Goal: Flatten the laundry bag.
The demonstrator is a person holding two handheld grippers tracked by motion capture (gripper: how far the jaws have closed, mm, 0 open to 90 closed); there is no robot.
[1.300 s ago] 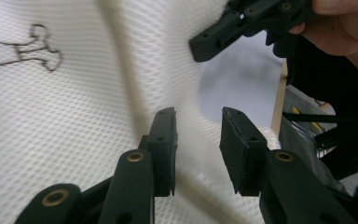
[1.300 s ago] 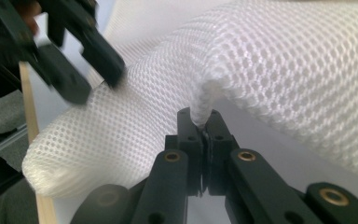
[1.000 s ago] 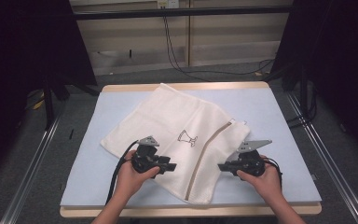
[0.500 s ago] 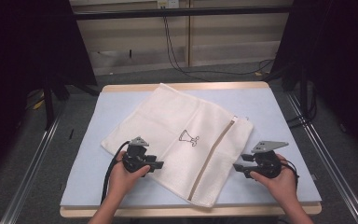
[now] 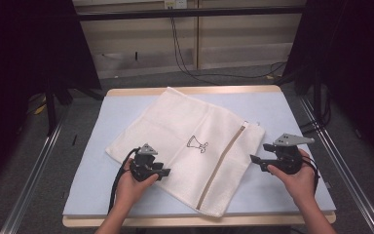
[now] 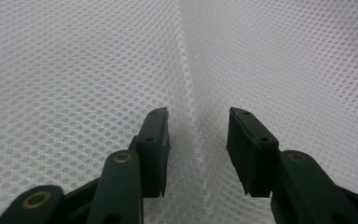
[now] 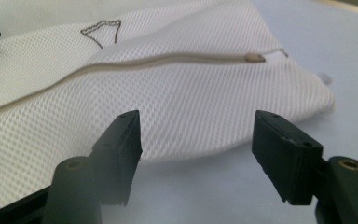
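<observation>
My left fingers [image 6: 198, 154] straddle a bag [image 5: 185, 146] ridge, unpinched; my right fingers [image 7: 196, 156] have just opened wide, empty; regrasp its right edge squarely

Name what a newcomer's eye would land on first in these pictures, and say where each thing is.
A white mesh laundry bag lies flat and slantwise across the middle of the pale blue table, with a beige zipper and a small dark emblem. The left gripper rests on its near left part; the right gripper hangs open beside its right edge.

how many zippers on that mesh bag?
1. The zipper runs diagonally down the mesh bag, right of the printed logo, with its pull at the far end. The underside is hidden, so another can't be ruled out.
</observation>
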